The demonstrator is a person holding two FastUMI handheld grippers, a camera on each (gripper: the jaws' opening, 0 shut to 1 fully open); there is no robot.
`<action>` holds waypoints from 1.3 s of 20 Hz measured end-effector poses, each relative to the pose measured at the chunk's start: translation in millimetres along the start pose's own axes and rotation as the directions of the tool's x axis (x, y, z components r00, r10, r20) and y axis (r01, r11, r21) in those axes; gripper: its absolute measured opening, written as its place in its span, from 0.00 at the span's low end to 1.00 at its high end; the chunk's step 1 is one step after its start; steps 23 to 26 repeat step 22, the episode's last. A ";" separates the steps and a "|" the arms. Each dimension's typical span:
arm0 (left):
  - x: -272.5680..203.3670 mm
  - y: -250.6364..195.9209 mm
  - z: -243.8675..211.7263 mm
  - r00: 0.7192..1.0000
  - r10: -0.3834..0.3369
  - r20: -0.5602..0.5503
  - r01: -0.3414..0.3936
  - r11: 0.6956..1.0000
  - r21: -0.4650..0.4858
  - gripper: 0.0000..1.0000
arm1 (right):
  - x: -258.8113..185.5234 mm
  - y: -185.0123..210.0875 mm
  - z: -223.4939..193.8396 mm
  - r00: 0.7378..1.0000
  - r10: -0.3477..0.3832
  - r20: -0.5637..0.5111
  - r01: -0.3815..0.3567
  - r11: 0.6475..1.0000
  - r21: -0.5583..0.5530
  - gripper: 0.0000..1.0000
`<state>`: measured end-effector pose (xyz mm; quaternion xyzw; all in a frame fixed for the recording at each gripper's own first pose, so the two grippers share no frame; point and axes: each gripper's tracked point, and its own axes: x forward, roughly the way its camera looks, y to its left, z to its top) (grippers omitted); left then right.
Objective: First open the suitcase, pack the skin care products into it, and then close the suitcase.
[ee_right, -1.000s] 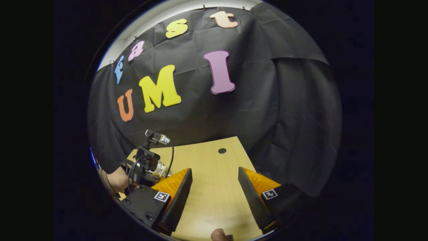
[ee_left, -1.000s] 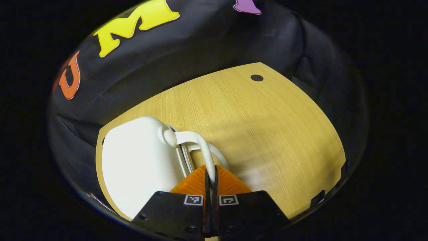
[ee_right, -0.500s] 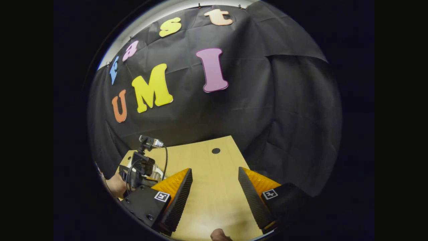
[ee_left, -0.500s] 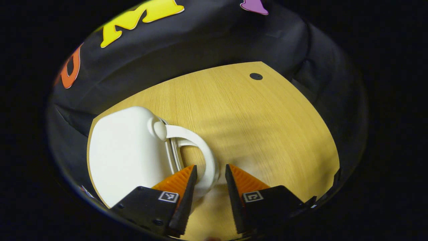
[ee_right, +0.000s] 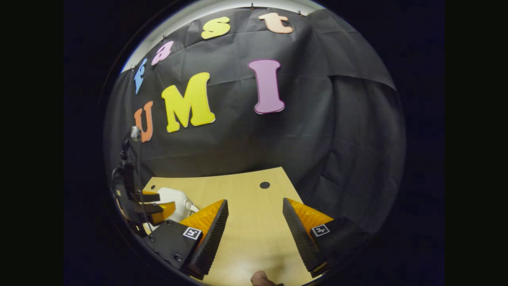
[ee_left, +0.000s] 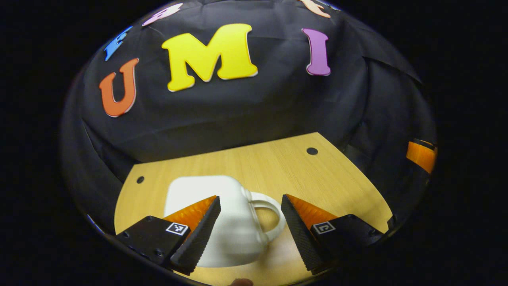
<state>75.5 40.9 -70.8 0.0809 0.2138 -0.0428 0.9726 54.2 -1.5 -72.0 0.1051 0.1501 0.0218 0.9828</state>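
A small white suitcase (ee_left: 222,222) lies closed and flat on the wooden table (ee_left: 278,167), its looped white handle (ee_left: 270,216) pointing right. In the left gripper view my left gripper (ee_left: 248,230) is open, raised above the case, with the handle showing between its fingers and apart from them. In the right gripper view the same suitcase (ee_right: 174,200) shows at the far left, with the left gripper (ee_right: 152,206) hovering beside it. My right gripper (ee_right: 254,230) is open over bare table, nothing between its fingers.
The table (ee_right: 246,190) has small dark holes near its back corners (ee_left: 312,151) (ee_left: 139,179). Black cloth walls close it in at the back and right. The other gripper's finger (ee_left: 421,155) shows at the right rim of the left gripper view.
My left gripper went from shut on the suitcase handle to open, then lifted and drew back from the case. The right gripper stayed open and barely moved.
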 end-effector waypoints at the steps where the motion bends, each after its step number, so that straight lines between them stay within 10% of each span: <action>1: -11.2 14.8 11.0 0.998 0.020 0.051 -0.020 1.000 -0.005 0.97 | 0.1 13.0 8.0 1.000 0.007 0.018 -0.007 1.000 -0.017 0.81; 13: -122.8 127.3 94.8 0.903 0.163 0.398 -0.134 0.986 -0.100 0.97 | -32.4 160.4 86.6 0.961 0.088 0.261 -0.050 0.988 -0.146 0.80; 26: -107.2 134.0 82.2 0.924 0.114 0.365 -0.062 0.986 -0.152 0.97 | -33.4 190.3 68.0 0.967 0.108 0.231 -0.062 0.978 -0.198 0.80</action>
